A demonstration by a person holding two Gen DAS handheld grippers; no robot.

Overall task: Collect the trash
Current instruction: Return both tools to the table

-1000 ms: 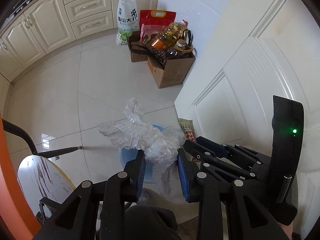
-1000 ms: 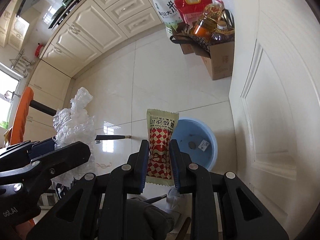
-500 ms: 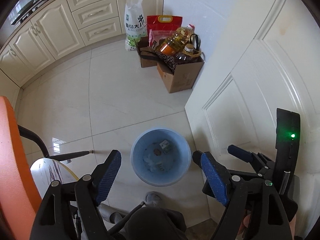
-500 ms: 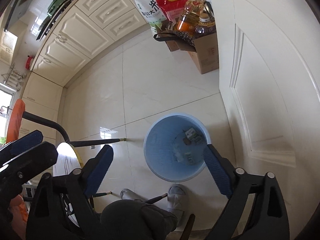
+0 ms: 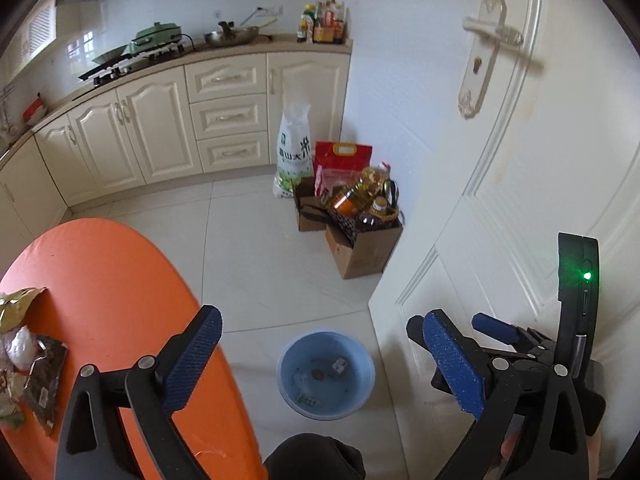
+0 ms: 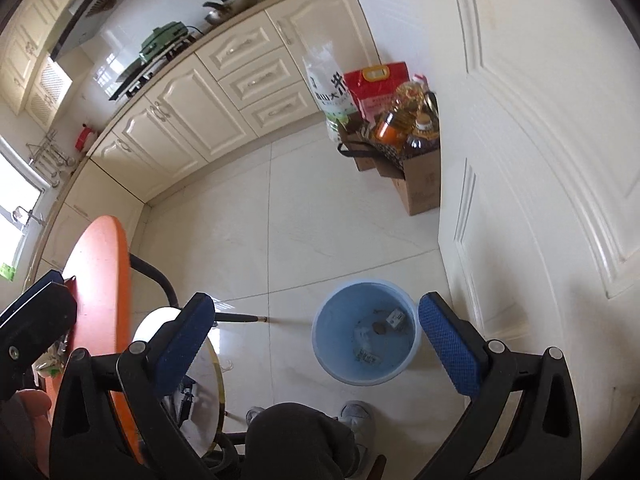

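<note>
Returning for more: both grippers, left gripper (image 5: 320,364) and right gripper (image 6: 316,344), wide open and empty, jaws just opened; steer yours toward crumpled foil wrappers (image 5: 28,364) on round orange table (image 5: 120,280).

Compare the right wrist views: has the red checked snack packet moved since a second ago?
Yes. It was clamped in the right claw above the blue bin; the claw has just opened, nothing between its fingers.

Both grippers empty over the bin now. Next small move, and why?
Probably swing the left gripper toward the wrappers at the orange table's left edge. Both it and the right gripper stand open with nothing between the pads, the blue bin holds scraps, and litter remains on the table.
</note>
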